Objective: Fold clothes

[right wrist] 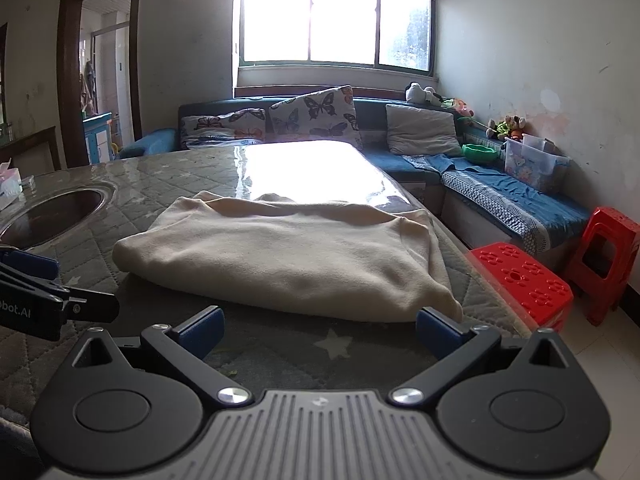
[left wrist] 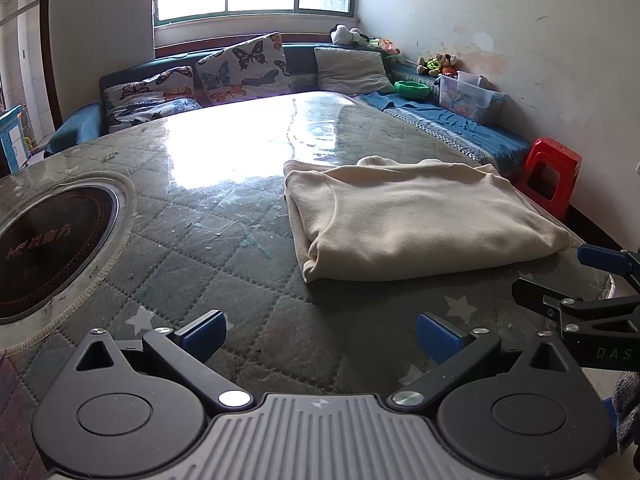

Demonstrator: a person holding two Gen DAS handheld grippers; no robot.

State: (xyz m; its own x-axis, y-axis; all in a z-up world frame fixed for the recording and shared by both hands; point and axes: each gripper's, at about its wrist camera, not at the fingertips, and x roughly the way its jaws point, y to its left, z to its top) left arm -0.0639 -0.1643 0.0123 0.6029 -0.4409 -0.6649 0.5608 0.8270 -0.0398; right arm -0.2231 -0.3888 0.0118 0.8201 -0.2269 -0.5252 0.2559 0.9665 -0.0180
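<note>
A cream garment (left wrist: 416, 216) lies folded into a thick rectangle on the quilted, plastic-covered table (left wrist: 224, 256). It also shows in the right wrist view (right wrist: 288, 252). My left gripper (left wrist: 320, 338) is open and empty, held back from the garment's near left corner. My right gripper (right wrist: 320, 332) is open and empty, just short of the garment's near edge. The right gripper's fingers (left wrist: 600, 260) show at the right edge of the left wrist view. The left gripper's fingers (right wrist: 32, 264) show at the left edge of the right wrist view.
A round induction hob (left wrist: 48, 240) is set into the table at the left. A sofa with butterfly cushions (left wrist: 236, 68) stands behind the table. Two red plastic stools (right wrist: 524, 276) stand at the table's right side. A clear storage box (right wrist: 532, 164) sits on the blue bench.
</note>
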